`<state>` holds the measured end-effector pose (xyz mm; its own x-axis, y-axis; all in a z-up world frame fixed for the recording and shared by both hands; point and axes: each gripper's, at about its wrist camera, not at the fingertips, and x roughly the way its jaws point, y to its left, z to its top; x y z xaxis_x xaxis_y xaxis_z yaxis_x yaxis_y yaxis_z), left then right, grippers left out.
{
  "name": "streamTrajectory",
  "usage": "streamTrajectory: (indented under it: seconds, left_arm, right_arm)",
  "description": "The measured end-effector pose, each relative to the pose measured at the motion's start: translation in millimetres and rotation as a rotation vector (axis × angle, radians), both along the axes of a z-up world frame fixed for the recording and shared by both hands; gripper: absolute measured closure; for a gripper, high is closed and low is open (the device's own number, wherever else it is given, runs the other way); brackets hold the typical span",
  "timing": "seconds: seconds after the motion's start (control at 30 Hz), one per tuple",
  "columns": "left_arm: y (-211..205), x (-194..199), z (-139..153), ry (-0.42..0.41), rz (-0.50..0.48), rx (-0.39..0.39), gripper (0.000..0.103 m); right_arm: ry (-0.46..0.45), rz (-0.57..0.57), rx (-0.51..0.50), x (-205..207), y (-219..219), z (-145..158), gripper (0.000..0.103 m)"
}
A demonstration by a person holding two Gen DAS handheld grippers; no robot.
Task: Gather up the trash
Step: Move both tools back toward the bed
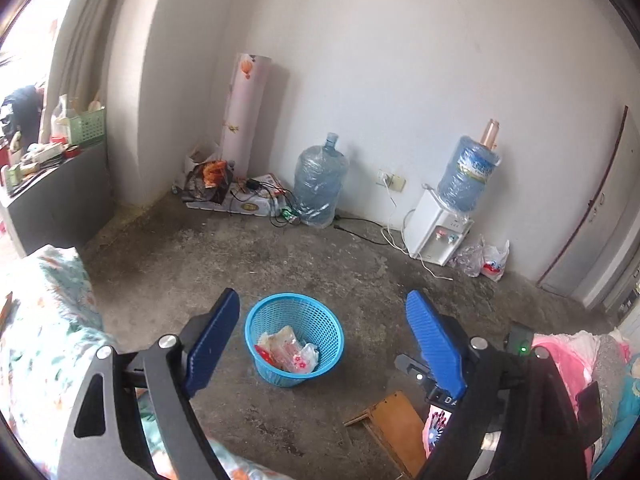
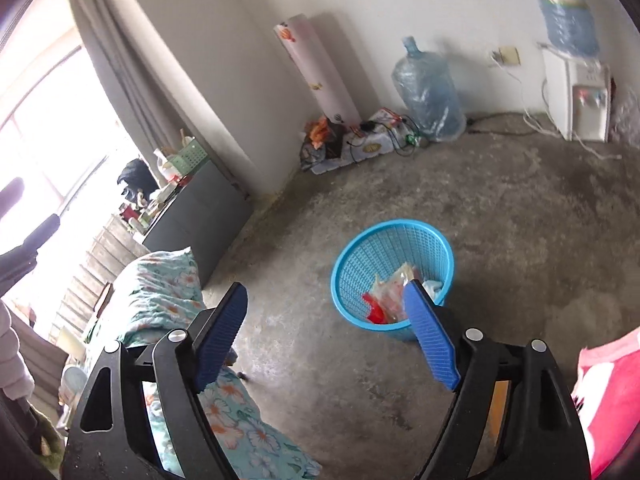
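A blue plastic mesh basket stands on the concrete floor and holds several plastic wrappers. It also shows in the right wrist view with the wrappers inside. My left gripper is open and empty, held above the floor with the basket between its blue pads. My right gripper is open and empty, just left of the basket; its right finger overlaps the basket's near rim.
A floral quilt lies at the left, pink bedding at the right. A wooden stool stands near the basket. Along the wall are a water jug, a dispenser, plastic bags, a rolled mat and a grey cabinet.
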<state>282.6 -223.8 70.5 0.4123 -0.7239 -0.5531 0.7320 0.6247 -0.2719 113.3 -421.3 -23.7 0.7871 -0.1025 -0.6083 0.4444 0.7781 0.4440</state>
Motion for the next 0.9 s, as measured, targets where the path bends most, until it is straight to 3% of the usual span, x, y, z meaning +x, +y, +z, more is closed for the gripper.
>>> streamTrajectory:
  seconds: [0.07, 0.23, 0.37, 0.6, 0.77, 0.9]
  left_arm:
    - [36, -7, 9, 0.011, 0.054, -0.012, 0.018]
    - [152, -35, 36, -0.035, 0.249, -0.049, 0.016]
    - [251, -69, 52, -0.108, 0.465, -0.049, 0.015]
    - [377, -126, 43, -0.113, 0.781, -0.034, 0.015]
    - [419, -152, 14, -0.025, 0.882, -0.073, 0.014]
    - [432, -164, -7, 0.017, 0.919, -0.061, 0.014]
  right_arm:
    - [-0.013, 0.027, -0.074, -2, 21, 20, 0.008]
    - [-0.038, 0.074, -0.274, -13, 63, 57, 0.008]
    - [0.001, 0.156, -0.368, -14, 92, 64, 0.008]
    - [-0.07, 0.394, -0.201, -5, 137, 80, 0.008]
    - [-0.07, 0.565, -0.063, 16, 175, 84, 0.008]
    - [-0.055, 0.671, 0.037, 27, 206, 85, 0.008]
